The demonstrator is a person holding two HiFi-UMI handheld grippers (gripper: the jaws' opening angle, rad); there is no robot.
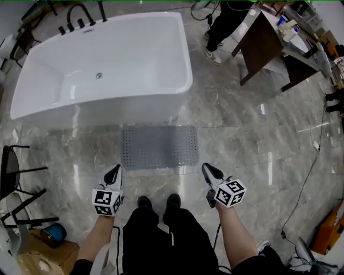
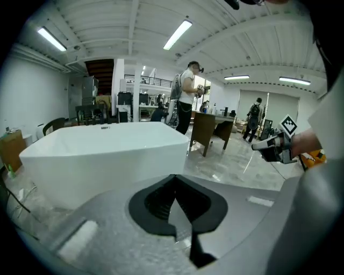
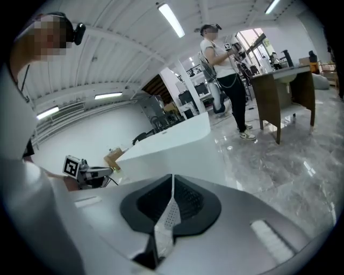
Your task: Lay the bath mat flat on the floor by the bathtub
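Observation:
The grey perforated bath mat (image 1: 159, 146) lies flat on the marble floor, right in front of the white bathtub (image 1: 102, 64). Both grippers hang well above the floor on the near side of the mat, not touching it. My left gripper (image 1: 114, 173) is shut and holds nothing; in the left gripper view its jaws (image 2: 173, 180) meet, with the tub behind. My right gripper (image 1: 209, 171) is likewise shut and holds nothing. In the right gripper view its jaws (image 3: 172, 180) meet at the tips, and the mat's holes show through the slit below.
A black tap (image 1: 80, 16) stands at the tub's far rim. A person (image 1: 223, 27) stands by a wooden desk (image 1: 269, 43) at the back right. A black chair frame (image 1: 16, 182) and a box (image 1: 43, 252) are at the left, and a cable (image 1: 306, 177) runs at the right.

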